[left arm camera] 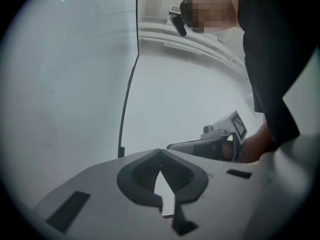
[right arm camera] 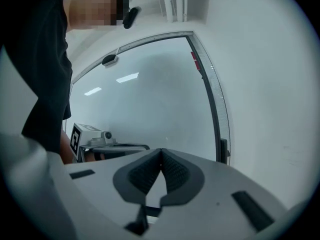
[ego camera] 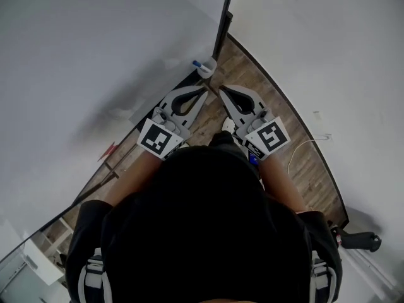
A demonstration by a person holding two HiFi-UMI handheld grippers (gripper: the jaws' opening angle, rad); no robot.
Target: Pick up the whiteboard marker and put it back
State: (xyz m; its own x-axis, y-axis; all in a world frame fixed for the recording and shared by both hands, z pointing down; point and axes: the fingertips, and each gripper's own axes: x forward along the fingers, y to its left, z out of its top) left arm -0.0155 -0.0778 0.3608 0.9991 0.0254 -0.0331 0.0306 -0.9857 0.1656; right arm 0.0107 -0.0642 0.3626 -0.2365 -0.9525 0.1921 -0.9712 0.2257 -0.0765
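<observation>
The marker point(ego camera: 197, 63) stands in a small white cup point(ego camera: 207, 69), with its blue end poking out over the cup's left rim. Both grippers are near the cup, on the person's side of it: the left gripper point(ego camera: 204, 91) a little left of it and the right gripper point(ego camera: 222, 91) a little right. Each has its jaws closed tip to tip with nothing between them, so neither holds anything.

A marker like this is likely light, stiff and smooth-barrelled, so it could slip or swing if pinched near one end. The best hold is probably across the barrel just above the cup's rim, pads square to it. A straight lift would then keep the cup, which also looks light, from being dragged or tipped. The jaws would have to open first.

No brand or print can be read on the marker or cup; both are too small. The only markings are the black-and-white square patterns on the cubes point(ego camera: 159, 137), which carry no letters
</observation>
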